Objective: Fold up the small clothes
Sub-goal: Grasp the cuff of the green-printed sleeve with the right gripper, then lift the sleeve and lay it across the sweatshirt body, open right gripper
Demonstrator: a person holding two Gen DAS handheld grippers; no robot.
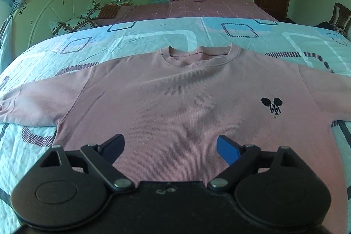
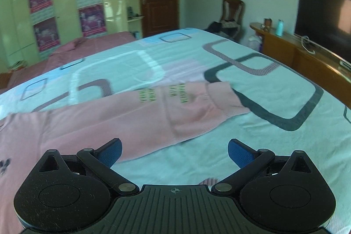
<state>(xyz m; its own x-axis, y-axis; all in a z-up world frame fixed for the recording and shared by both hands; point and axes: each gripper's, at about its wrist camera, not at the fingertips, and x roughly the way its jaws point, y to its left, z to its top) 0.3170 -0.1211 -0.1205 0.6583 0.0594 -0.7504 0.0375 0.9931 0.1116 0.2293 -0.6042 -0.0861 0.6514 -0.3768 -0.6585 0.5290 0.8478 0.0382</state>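
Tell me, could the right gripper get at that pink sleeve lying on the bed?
Probably yes. The right gripper is open with nothing between its fingers, and the sleeve lies flat on the bedspread just ahead, with nothing over it or in the way.

The left black two-finger gripper [image 1: 170, 149] tilts downward, its jaws spread wide with nothing between the blue-padded fingers [image 1: 227, 149]. The right black two-finger gripper [image 2: 174, 152] also slopes downward, jaws likewise parted and empty, blue pads [image 2: 239, 155] facing inward.
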